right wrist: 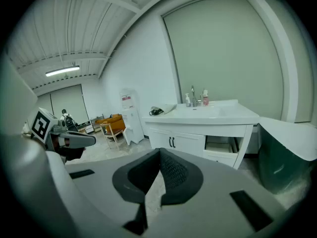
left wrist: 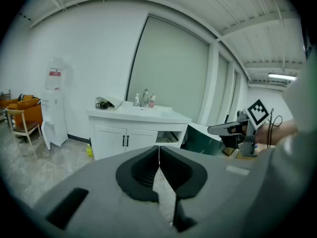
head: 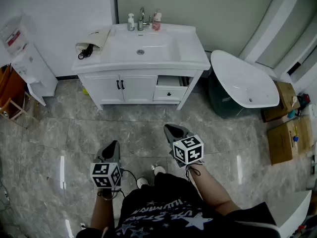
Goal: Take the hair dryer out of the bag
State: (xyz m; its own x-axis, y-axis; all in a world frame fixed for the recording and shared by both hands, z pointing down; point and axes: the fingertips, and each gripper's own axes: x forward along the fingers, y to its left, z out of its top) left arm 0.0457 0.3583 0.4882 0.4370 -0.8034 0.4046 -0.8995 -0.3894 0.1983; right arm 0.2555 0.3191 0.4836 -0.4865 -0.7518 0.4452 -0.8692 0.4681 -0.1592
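Note:
A pale cloth bag (head: pixel 97 36) lies on the left end of the white vanity top (head: pixel 163 58). Something black with a cord (head: pixel 85 52), probably the hair dryer, pokes out of its near end. The bag (left wrist: pixel 110 102) is small in the left gripper view, and it also shows in the right gripper view (right wrist: pixel 165 108). My left gripper (head: pixel 113 145) and right gripper (head: pixel 171 129) hover over the floor in front of me, well short of the vanity. Both point at it, slightly downward. The left gripper (left wrist: pixel 159 152) is shut and empty. So is the right gripper (right wrist: pixel 159 155).
The vanity has a sink (head: pixel 141 48), a faucet with bottles (head: pixel 131 23) behind it, and one drawer (head: pixel 169 88) pulled open on the right. A white tub (head: pixel 242 86) stands to the right, with cardboard boxes (head: pixel 285 138) beyond. A water dispenser (head: pixel 32 71) and an orange chair (head: pixel 10 90) stand at the left.

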